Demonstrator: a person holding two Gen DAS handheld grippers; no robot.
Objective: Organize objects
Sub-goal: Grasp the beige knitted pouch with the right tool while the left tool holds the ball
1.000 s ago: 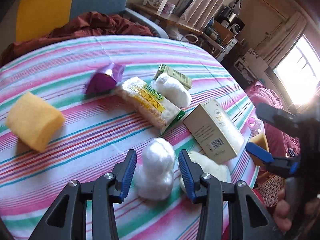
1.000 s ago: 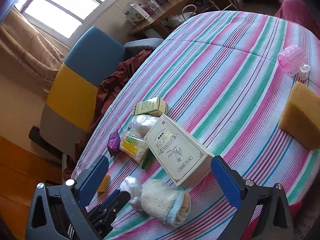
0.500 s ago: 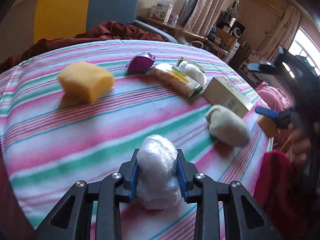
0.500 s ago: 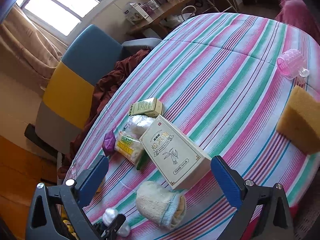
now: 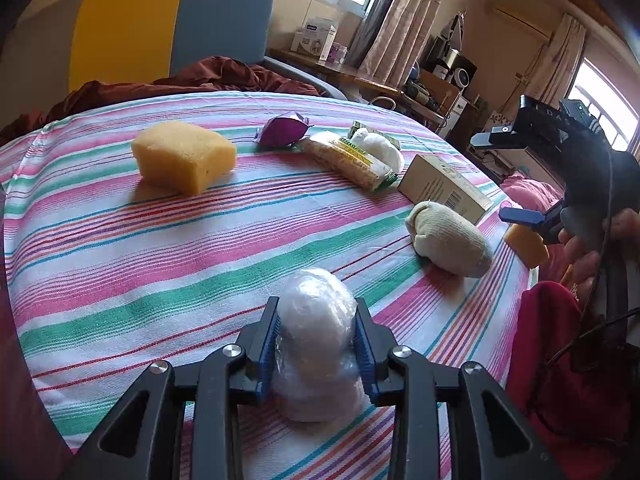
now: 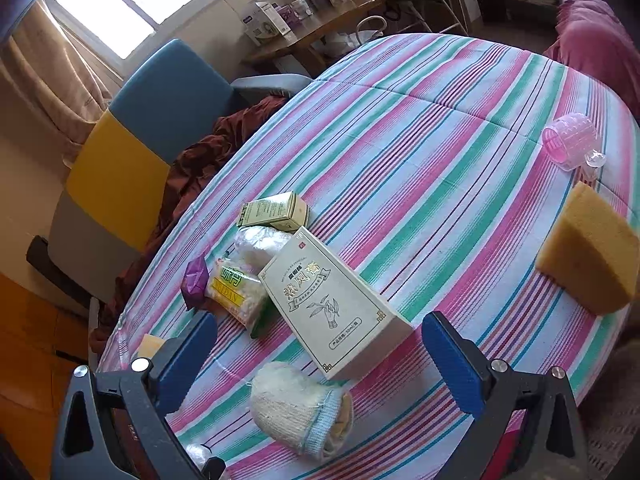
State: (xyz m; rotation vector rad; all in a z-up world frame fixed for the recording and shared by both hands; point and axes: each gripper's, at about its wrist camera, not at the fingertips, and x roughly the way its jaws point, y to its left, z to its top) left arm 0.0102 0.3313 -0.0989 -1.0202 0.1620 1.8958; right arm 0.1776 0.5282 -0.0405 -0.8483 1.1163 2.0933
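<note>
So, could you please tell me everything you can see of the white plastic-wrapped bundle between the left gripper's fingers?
The white plastic-wrapped bundle is a soft, lumpy roll, white inside clear crinkled film that looks glossy. It is narrower at the top and bulges at the base. It stands roughly upright near the close edge of the striped tablecloth, and whether its base rests on the cloth is unclear. The left gripper is shut on it, the blue pads pressing its two sides. Nothing else touches it; the rolled sock lies apart.
</note>
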